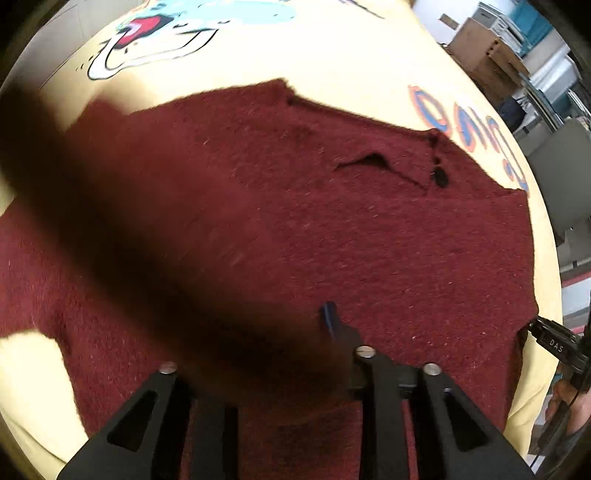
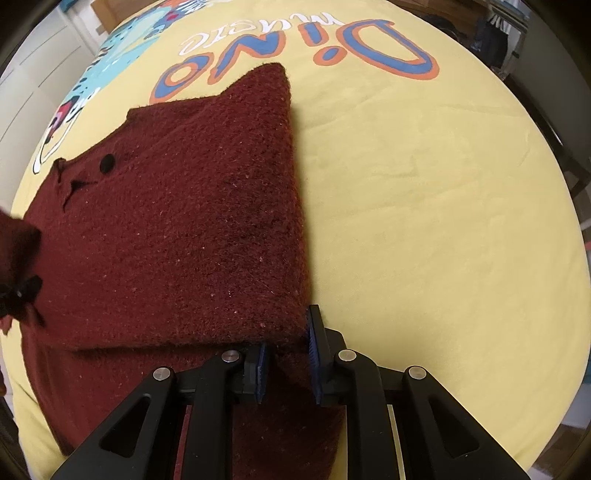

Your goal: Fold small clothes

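Dark red knitted wool sweater [image 2: 177, 236] lies spread on a pale yellow cloth [image 2: 424, 206] that covers the tabletop, one side already turned over onto the body so that a thick doubled edge runs along its right side in the right wrist view. A black button [image 2: 108, 162] sits near its collar.

The right claw [image 2: 286, 363] points steeply down at the near corner of that fold, and its blue-padded fingers [image 2: 314, 343] are pinched closed on the doubled wool.

The left claw [image 1: 280, 354] is harder to read: a dark, blurred flap of the red knit hangs across its left finger and hides it, while the blue pad of the right finger [image 1: 328, 317] shows clear. The flap runs down between the fingers, but whether they press on it I cannot tell.

The yellow cloth carries a cartoon print in turquoise, white and red [image 1: 155, 33] and large blue letters edged in orange [image 2: 373, 48]. Beyond the edge stand brown cardboard boxes [image 1: 487, 59] and white cupboard doors [image 2: 33, 81].
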{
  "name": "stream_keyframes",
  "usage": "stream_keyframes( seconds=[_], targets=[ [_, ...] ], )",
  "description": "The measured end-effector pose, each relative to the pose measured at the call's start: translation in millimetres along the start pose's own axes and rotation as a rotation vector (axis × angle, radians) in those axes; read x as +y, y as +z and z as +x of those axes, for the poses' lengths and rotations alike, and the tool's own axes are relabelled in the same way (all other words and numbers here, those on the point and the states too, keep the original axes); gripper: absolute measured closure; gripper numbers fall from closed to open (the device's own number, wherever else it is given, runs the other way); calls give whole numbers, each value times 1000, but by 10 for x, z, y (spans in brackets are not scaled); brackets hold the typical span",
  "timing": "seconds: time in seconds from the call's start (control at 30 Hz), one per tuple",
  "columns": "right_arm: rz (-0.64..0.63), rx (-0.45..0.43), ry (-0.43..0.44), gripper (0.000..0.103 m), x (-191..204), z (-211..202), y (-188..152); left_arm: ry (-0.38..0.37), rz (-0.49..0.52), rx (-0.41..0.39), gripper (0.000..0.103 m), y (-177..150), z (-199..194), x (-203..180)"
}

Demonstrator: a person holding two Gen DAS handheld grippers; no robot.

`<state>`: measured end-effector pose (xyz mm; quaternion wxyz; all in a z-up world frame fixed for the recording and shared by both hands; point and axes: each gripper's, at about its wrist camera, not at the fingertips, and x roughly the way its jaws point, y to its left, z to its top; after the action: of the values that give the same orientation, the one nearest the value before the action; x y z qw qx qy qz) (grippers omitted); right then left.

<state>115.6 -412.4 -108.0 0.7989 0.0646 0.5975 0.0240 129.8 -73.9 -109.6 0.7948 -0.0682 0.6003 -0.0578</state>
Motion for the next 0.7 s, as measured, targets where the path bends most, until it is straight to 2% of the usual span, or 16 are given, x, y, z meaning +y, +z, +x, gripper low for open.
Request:
stream_keyframes(
  seconds=[0.13, 0.23, 0.3, 0.37, 0.43, 0.5, 0.57, 0.63, 0.7],
  targets=[
    [-1, 3, 1, 84, -18, -16, -38, 20, -49, 23, 61, -7, -30, 175],
    [-3, 3, 1, 84, -15, -15, -47, 71, -64, 36, 46, -18, -63, 348],
    [-4, 5, -2, 84, -16, -16, -51, 77, -87, 59, 33, 51, -32, 563],
    [-4, 6, -4, 82, -10, -19, -57, 69, -120, 68, 31, 8, -82, 728],
    [-7, 7, -15, 79, -2, -30, -69, 74, -126, 71, 21, -11, -138, 844],
    [-18, 1, -34, 75, 26, -58, -96, 69, -127, 64, 3, -8, -225, 940],
    [-29, -6, -50, 66, 65, -80, -112, 57, -135, 32, 2, 40, -343, 1043],
    [-31, -11, -66, 34, 86, -121, -142, 50, -135, 8, 1, 109, -412, 1096],
    [-33, -20, -62, 28, 84, -181, -194, 38, -137, 2, 1, 201, -429, 1146]
  ],
)
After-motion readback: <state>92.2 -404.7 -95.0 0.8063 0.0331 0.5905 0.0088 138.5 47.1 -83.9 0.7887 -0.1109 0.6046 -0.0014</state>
